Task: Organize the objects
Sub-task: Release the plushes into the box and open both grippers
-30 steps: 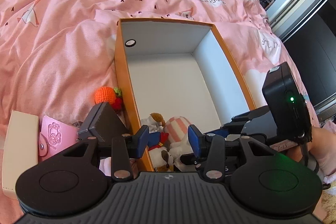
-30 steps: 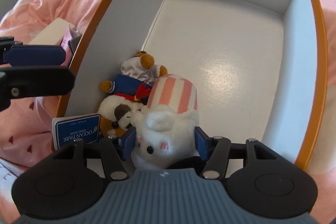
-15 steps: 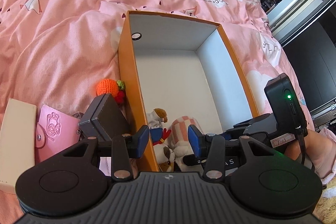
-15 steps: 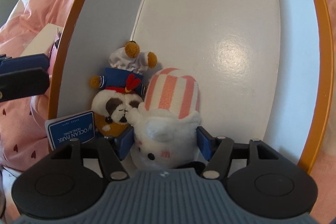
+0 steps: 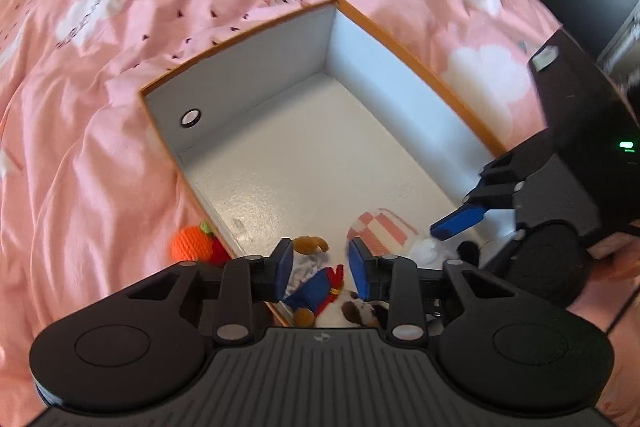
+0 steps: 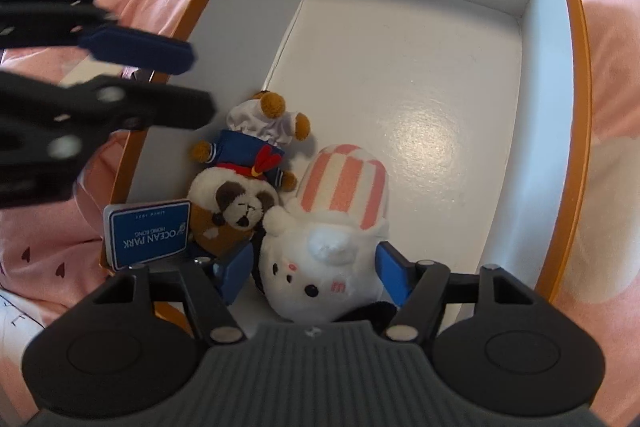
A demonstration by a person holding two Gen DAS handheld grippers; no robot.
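A pink bedspread (image 5: 100,155) printed with white clouds carries an orange-rimmed box (image 6: 576,75) with white inner walls, and most of the box floor lies bare toward the far wall, which has a small round hole in it. The toys are crowded into the near left corner of the box. The right gripper (image 6: 316,277) points down into that corner with its blue pads spread wide on either side of a white plush with a pink-striped hat (image 6: 332,227); the pads sit just beside its cheeks, and whether they press on it I cannot tell. Touching that plush on its left lies a raccoon plush in a blue sailor outfit (image 6: 236,187), close against the left wall, with a blue Ocean Park tag (image 6: 150,233) standing up at the near rim. The left gripper (image 5: 320,269) hangs above the left rim of the box, its jaws having just been closing, now set narrow with nothing gripped between them. Outside the left wall, an orange crocheted ball (image 5: 192,243) rests on the bedspread against the box.
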